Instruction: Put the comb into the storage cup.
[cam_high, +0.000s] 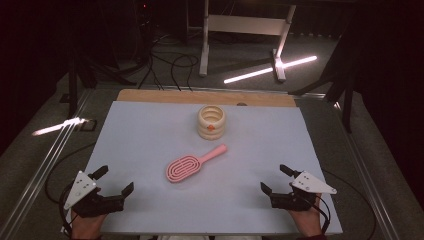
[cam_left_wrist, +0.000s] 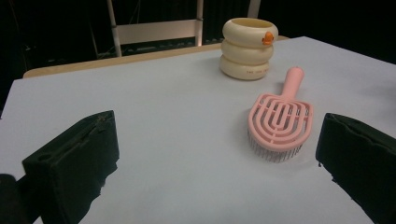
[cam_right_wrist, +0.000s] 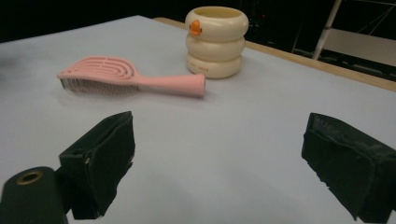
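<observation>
A pink hairbrush (cam_high: 187, 165) lies bristles down in the middle of the white table sheet (cam_high: 150, 135), its handle pointing up-right toward a cream ribbed cup (cam_high: 211, 121) with a small orange mark. My left gripper (cam_high: 114, 179) rests near the front left corner, open and empty. My right gripper (cam_high: 276, 179) rests near the front right, also open and empty. In the left gripper view the hairbrush (cam_left_wrist: 279, 119) and cup (cam_left_wrist: 246, 48) sit ahead to the right. The right gripper view has the hairbrush (cam_right_wrist: 126, 77) to the left and the cup (cam_right_wrist: 216, 40) beyond it.
A wooden table edge (cam_high: 205, 96) shows past the sheet's far side. Behind the table stand a white frame (cam_high: 245, 30) and cables on the dark floor. Cables trail from both grippers off the table's front corners.
</observation>
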